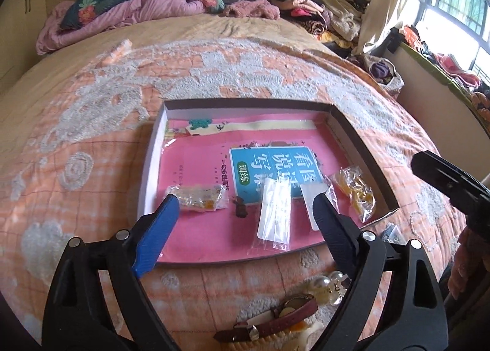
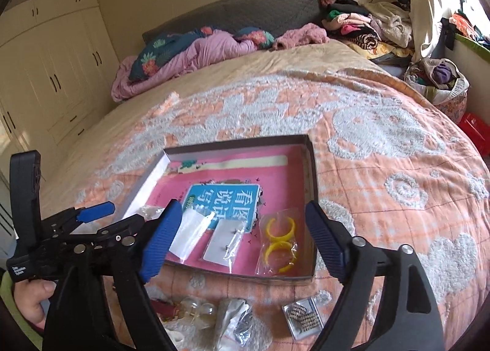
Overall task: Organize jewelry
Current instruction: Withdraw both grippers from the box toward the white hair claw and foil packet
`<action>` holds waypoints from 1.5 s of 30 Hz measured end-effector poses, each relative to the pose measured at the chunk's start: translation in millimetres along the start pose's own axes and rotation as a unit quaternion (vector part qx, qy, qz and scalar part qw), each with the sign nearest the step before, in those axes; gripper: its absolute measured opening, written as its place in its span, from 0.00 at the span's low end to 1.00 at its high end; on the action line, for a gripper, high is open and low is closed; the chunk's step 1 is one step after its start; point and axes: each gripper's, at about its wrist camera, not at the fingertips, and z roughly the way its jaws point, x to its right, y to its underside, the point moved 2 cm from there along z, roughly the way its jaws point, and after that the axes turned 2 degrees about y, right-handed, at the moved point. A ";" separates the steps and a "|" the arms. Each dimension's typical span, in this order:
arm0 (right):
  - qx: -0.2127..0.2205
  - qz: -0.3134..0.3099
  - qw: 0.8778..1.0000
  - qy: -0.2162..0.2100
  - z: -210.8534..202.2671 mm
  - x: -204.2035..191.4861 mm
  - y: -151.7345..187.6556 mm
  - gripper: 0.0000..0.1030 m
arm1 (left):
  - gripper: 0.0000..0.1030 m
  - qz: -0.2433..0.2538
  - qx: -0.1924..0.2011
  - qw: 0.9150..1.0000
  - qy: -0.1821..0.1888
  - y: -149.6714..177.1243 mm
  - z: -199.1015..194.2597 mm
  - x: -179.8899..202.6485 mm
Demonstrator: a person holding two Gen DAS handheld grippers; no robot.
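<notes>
Both pairs of tongs hang spread wide over the near edge of a shallow cardboard box lid (image 1: 352, 133) lined with a pink booklet, which lies on the orange-and-white quilted bed (image 1: 92, 136); nothing sits between the blue pads of either. Between the fingers of the left tongs (image 1: 246, 210) the left wrist view shows a long clear plastic sleeve (image 1: 274, 213) flat in the lid, with a small clear bag of amber beads (image 1: 199, 199) just beyond the left fingertip and a crumpled bag of yellow pieces (image 1: 356, 194) past the right one. That view alone shows, below the tongs on the quilt, a brown leather strap watch (image 1: 275, 317) and large pearl earrings (image 1: 330, 286). The right wrist view, between the fingers of the right tongs (image 2: 242, 216), makes the yellow pieces out as yellow plastic rings in a clear bag (image 2: 280, 242) beside a white card of stud earrings (image 2: 225, 242). Only it shows a small clear case of rhinestone pieces (image 2: 303, 317) on the quilt below the right finger, and the hand (image 2: 29, 299) gripping the left tool.
</notes>
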 end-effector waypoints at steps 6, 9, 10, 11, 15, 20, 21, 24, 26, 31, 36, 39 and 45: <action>0.019 0.000 1.000 -0.002 -22.2 -2.8 -3.4 0.83 | 0.89 -0.002 0.015 1.000 -0.001 -0.2 -19.6 2.2; 0.025 0.000 1.000 -0.004 -31.1 -4.3 -3.6 0.83 | 0.90 -0.004 0.021 1.000 -0.004 0.3 -27.6 2.8; 0.027 -0.001 1.000 -0.004 -33.7 -4.9 -3.3 0.83 | 0.90 -0.004 0.022 1.000 -0.005 0.9 -29.6 3.4; 0.028 -0.002 1.000 -0.004 -36.9 -5.4 -2.8 0.84 | 0.90 -0.004 0.024 1.000 -0.006 1.5 -32.7 3.5; 0.032 -0.004 0.999 -0.004 -46.3 -4.9 -1.0 0.84 | 0.90 -0.005 0.029 1.000 -0.010 4.2 -41.9 4.3; 0.037 -0.006 0.999 -0.004 -58.8 -5.6 3.0 0.84 | 0.91 -0.004 0.037 0.999 -0.011 9.4 -54.2 5.7; 0.038 -0.006 0.999 -0.005 -60.9 -5.6 3.5 0.84 | 0.91 -0.004 0.039 0.999 -0.012 10.3 -56.5 6.5; 0.039 -0.009 0.999 -0.006 -68.6 -7.0 6.8 0.84 | 0.91 -0.002 0.043 0.999 -0.011 13.1 -62.6 8.7; 0.040 -0.011 0.999 -0.006 -71.9 -7.1 8.3 0.84 | 0.91 0.000 0.045 0.999 -0.013 15.3 -66.3 10.1; 0.040 -0.012 0.999 -0.007 -80.9 -7.1 15.7 0.84 | 0.91 0.002 0.048 0.999 -0.013 23.1 -74.3 12.1; 0.037 -0.018 0.999 -0.007 -88.2 -7.0 22.6 0.84 | 0.91 0.004 0.049 0.999 -0.013 34.2 -82.3 15.1; 0.034 -0.020 0.999 -0.008 -91.7 -6.1 28.7 0.84 | 0.91 0.006 0.047 0.999 -0.011 40.2 -85.5 16.9; 0.018 -0.028 0.999 -0.009 -93.0 -6.1 45.0 0.84 | 0.91 0.014 0.035 0.999 -0.013 57.9 -84.9 20.0</action>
